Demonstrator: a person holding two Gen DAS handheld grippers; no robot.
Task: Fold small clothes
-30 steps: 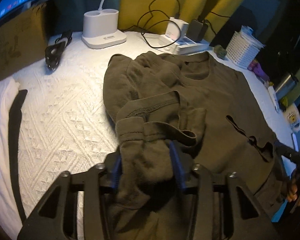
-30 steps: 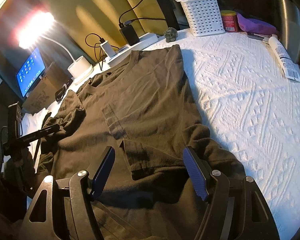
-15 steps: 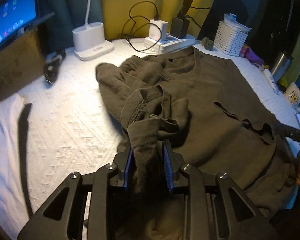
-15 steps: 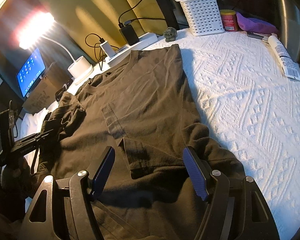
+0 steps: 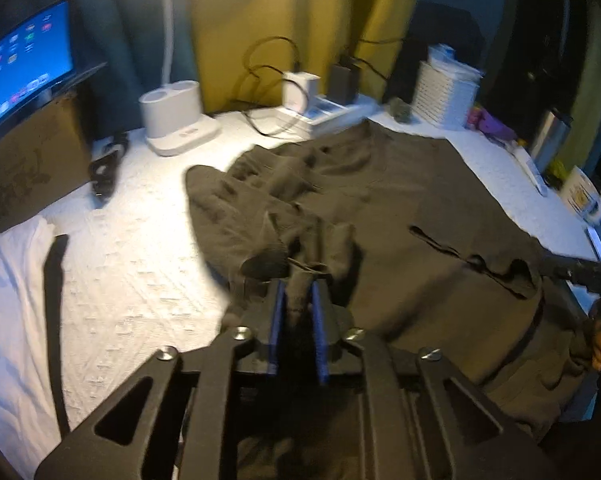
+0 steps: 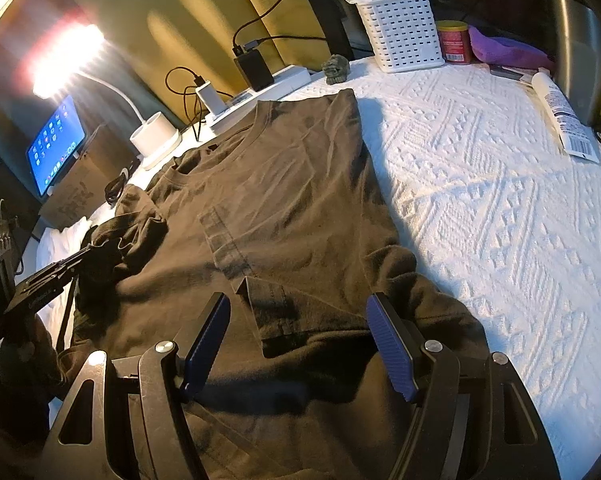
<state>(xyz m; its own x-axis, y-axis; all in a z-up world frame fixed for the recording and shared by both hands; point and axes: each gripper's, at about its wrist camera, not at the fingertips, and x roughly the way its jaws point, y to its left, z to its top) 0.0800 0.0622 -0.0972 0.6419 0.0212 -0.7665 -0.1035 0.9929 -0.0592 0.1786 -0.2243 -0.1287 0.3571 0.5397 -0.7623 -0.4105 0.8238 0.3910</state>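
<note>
A dark olive T-shirt [image 6: 284,200] lies spread on the white textured cover [image 6: 500,216], collar toward the far wall. My left gripper [image 5: 298,292] is shut on a bunched sleeve of the T-shirt [image 5: 300,256] at its left side and holds it lifted off the cover. It also shows in the right wrist view [image 6: 80,256], pinching the sleeve. My right gripper [image 6: 300,320] is open and empty, hovering over the shirt's lower right part beside a folded-in sleeve [image 6: 292,312]. The right gripper shows in the left wrist view at the far right [image 5: 580,270].
At the back stand a white lamp base [image 5: 176,120], a power strip with chargers and cables [image 5: 324,104], a white basket [image 6: 400,32] and a lit screen [image 5: 20,80]. A tube [image 6: 560,116] and metal flask [image 6: 580,48] lie right. A cardboard box [image 5: 28,168] sits left.
My left gripper closed on the bunched sleeve and pulled it up and back toward me. The right gripper stayed open in place.
</note>
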